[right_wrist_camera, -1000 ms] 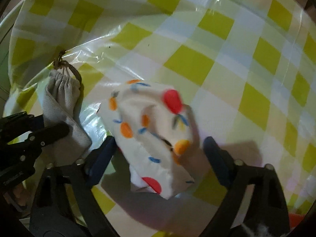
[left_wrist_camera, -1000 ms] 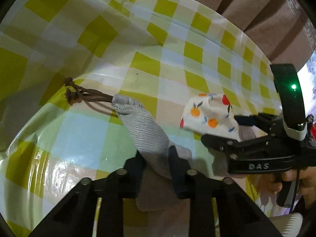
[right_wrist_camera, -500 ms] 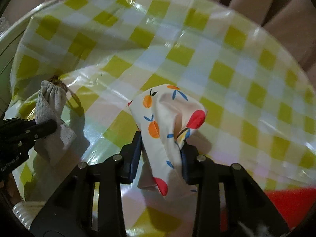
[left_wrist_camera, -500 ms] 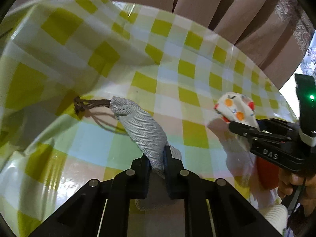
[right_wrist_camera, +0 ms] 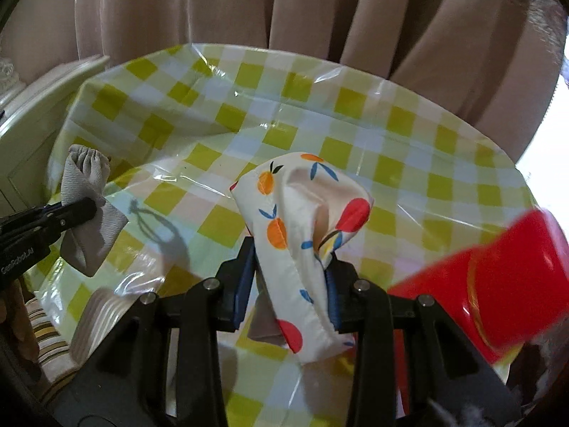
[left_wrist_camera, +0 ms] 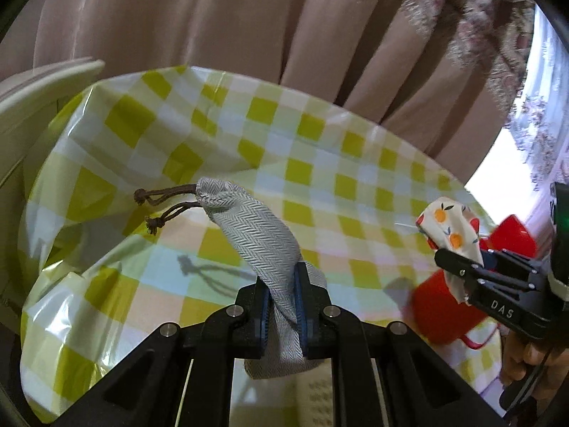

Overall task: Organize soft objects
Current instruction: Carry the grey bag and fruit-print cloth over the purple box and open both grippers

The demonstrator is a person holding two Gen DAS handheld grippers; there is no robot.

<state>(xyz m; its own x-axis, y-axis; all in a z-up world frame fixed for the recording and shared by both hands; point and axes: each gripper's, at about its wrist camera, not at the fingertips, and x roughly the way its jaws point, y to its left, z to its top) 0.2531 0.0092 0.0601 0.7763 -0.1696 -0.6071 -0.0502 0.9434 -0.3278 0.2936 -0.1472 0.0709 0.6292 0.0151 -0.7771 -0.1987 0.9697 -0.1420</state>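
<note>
**Both pouches lifted clear of the table**

A second ago the grey drawstring pouch (left_wrist_camera: 263, 242) lay on the checked cloth and the right fingers stood wide around the fruit-print pouch (right_wrist_camera: 302, 235); now each pouch hangs in the air above the table (left_wrist_camera: 320, 163), casting its shadow on the cloth. That reads as the pickup done on both sides, with the carry to wherever the soft things are being gathered as the likely next step.

The left gripper (left_wrist_camera: 281, 306) is clenched on the lower part of the grey pouch, above the near left part of the table. Its long axis runs up and away from the fingers, leaning left, with the gathered mouth and brown cords (left_wrist_camera: 163, 203) pointing toward the left edge.

The right gripper (right_wrist_camera: 290, 284) is clamped on the fruit-print pouch above the near middle of the table. It stands roughly upright, its puffed end up and toward the far edge, its bottom corner hanging below the fingers. A red container (right_wrist_camera: 498, 284) sits near the right edge.
</note>
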